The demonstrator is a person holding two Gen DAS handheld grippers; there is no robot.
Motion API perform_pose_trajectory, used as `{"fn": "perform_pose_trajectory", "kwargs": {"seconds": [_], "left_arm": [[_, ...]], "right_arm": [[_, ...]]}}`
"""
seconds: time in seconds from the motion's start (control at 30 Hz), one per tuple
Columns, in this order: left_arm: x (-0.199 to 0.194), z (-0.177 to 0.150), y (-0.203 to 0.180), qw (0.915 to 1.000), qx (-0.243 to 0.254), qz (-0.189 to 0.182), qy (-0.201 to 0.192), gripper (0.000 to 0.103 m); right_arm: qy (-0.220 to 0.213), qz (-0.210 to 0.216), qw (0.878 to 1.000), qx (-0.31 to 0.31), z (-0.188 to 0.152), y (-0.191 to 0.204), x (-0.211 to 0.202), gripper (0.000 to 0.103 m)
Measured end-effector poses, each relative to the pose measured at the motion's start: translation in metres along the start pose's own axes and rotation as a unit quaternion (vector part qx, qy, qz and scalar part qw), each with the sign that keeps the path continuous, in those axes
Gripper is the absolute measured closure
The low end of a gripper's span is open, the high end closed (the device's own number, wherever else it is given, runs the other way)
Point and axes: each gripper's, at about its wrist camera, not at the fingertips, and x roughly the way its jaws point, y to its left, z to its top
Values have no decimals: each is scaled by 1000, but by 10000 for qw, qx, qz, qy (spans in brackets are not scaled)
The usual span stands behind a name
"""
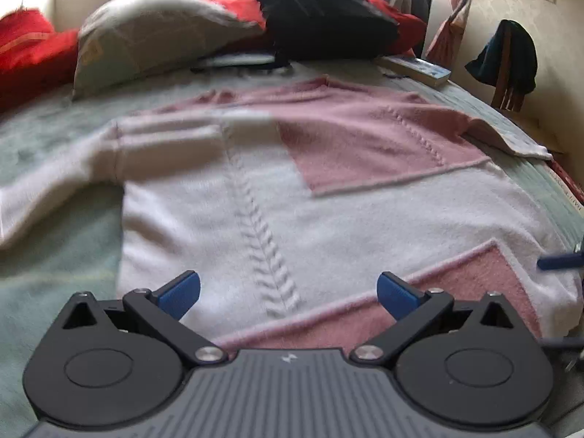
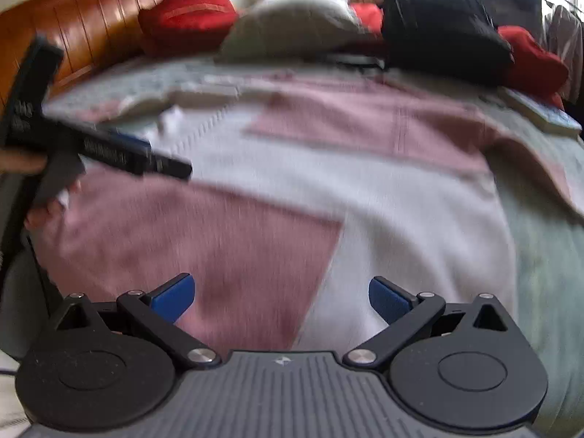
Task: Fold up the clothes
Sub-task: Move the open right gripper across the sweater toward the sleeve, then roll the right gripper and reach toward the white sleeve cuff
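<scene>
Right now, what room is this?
Most likely a bedroom. A sweater lies spread on a bed, with a pillow at the far end and a wooden headboard behind.

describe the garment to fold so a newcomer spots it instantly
On the bed, below the pillows, a sweater lies spread flat. It is the only white knit with pink blocks and a braided cable line down its middle; the things behind it are red, grey or black.

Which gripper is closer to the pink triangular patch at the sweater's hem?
Right. The right gripper hovers directly over the pink triangular patch, jaws open. The left gripper sits to its left, above the white cable-knit panel, jaws open.
</scene>
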Motion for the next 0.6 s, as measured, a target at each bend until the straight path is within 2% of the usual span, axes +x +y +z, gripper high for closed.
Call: {"fn": "perform_pose_trajectory", "kwargs": {"seconds": [0.17, 0.27, 0.37, 0.47, 0.6], "left_arm": [[13, 16, 2, 9999, -78, -54, -48, 1], [29, 11, 4, 9994, -244, -16, 239, 1], [31, 3, 5, 9995, -265, -49, 164, 1], [30, 0, 8, 9993, -342, -100, 93, 1], [30, 0, 7, 9993, -361, -80, 56, 1]], "right_arm": [[-521, 42, 9985, 161, 48, -34, 1, 0], [-691, -118, 9973, 233, 82, -60, 16, 0], [-771, -263, 9959, 392, 122, -93, 41, 0], [-652, -182, 9927, 996, 159, -135, 73, 0], [-115, -89, 9830, 1829, 189, -181, 125, 0]]}}
